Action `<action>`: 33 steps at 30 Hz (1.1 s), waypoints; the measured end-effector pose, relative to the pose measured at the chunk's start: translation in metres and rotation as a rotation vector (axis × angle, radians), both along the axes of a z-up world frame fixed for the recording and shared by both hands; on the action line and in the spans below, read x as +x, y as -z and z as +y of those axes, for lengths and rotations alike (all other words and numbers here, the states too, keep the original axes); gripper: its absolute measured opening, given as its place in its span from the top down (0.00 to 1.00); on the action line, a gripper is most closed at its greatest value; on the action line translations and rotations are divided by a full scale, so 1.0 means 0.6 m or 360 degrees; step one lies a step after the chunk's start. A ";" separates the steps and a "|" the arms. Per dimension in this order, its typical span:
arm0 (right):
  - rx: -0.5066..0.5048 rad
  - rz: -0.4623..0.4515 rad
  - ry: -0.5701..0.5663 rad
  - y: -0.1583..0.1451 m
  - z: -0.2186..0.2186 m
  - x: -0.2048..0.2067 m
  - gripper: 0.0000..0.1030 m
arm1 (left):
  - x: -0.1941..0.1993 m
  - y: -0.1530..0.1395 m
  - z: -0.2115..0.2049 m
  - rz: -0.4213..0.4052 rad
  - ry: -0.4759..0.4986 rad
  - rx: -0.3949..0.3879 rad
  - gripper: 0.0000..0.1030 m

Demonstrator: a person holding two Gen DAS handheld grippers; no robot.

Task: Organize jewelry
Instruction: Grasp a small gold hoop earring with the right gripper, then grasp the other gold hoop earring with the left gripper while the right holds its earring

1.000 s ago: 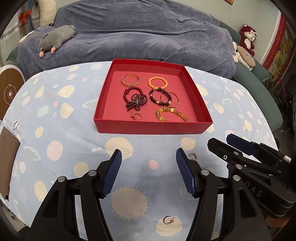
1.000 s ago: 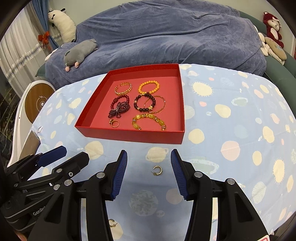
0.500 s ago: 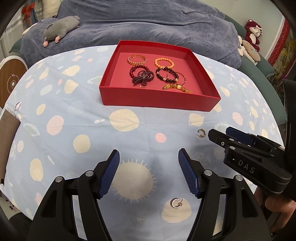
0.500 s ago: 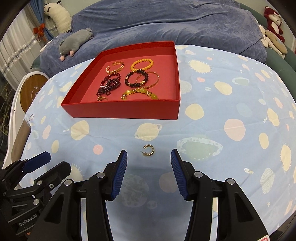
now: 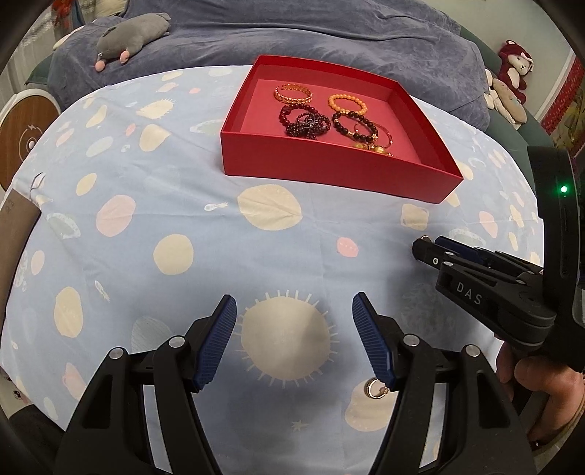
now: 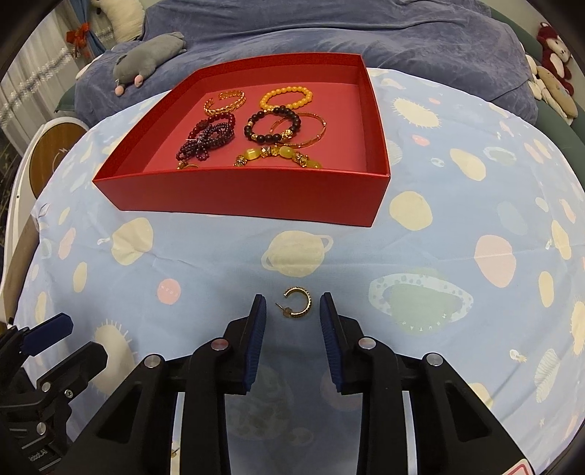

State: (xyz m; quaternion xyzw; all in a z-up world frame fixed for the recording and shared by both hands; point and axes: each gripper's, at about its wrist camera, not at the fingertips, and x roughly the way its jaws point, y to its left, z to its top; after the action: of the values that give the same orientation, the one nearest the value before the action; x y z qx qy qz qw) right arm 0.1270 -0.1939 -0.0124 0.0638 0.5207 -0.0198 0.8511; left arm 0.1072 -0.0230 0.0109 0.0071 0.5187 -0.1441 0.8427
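A red box (image 6: 234, 193) on the patterned tablecloth holds several bead bracelets (image 6: 272, 124); it also shows in the left wrist view (image 5: 329, 171). A gold hoop earring (image 6: 298, 302) lies on the cloth between the fingertips of my right gripper (image 6: 292, 310), whose jaws are partly open around it without touching. My left gripper (image 5: 294, 318) is open and empty, low over the cloth. A second gold earring (image 5: 376, 388) lies under its right finger (image 5: 373, 343). In the left wrist view the right gripper (image 5: 435, 248) is at the right.
A blue-covered sofa (image 6: 329, 33) with a grey plush toy (image 6: 146, 54) stands behind the table. More plush toys (image 6: 552, 69) sit at the far right. A round wooden object (image 6: 51, 153) is beyond the table's left edge.
Both grippers have moved lower and nearer to the cloth. The right gripper has narrowed and come forward so that the gold earring now lies between its fingertips.
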 end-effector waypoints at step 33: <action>0.0097 -0.0011 0.0074 -0.031 -0.024 -0.152 0.85 | -0.086 0.010 -0.032 0.0053 0.0169 -0.0011 0.39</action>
State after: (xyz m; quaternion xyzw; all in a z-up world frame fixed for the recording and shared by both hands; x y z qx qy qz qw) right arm 0.0357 -0.2080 0.0062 0.1019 0.5164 -0.0235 0.8500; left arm 0.0553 -0.0422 0.0047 0.0295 0.5312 -0.1905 0.8250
